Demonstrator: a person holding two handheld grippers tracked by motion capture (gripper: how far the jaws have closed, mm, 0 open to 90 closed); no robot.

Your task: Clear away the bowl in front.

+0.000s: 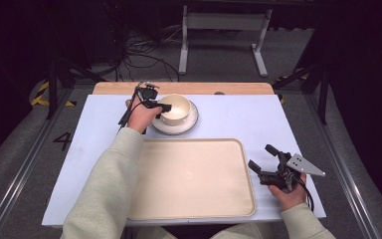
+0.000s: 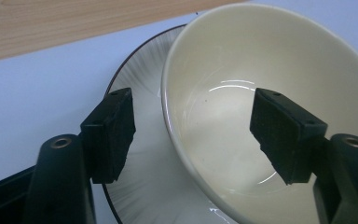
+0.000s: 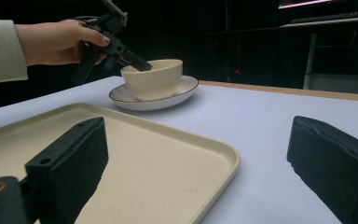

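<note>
From the high view we look forward and down from above the person's side, far enough off to take in the whole worktop (image 1: 229, 119), the tray (image 1: 194, 179) and the floor beyond. The left gripper view sits very close, looking steeply down along its own jaws at the bowl (image 2: 270, 107) and plate (image 2: 144, 154) (one jaw outside the bowl's rim, one inside). The right gripper view lies low, near the worktop's surface, and looks across the tray toward the same bowl (image 3: 153, 78) and plate, so all three views share them, and it also catches the left hand-held gripper (image 3: 114, 44) from the side.
</note>
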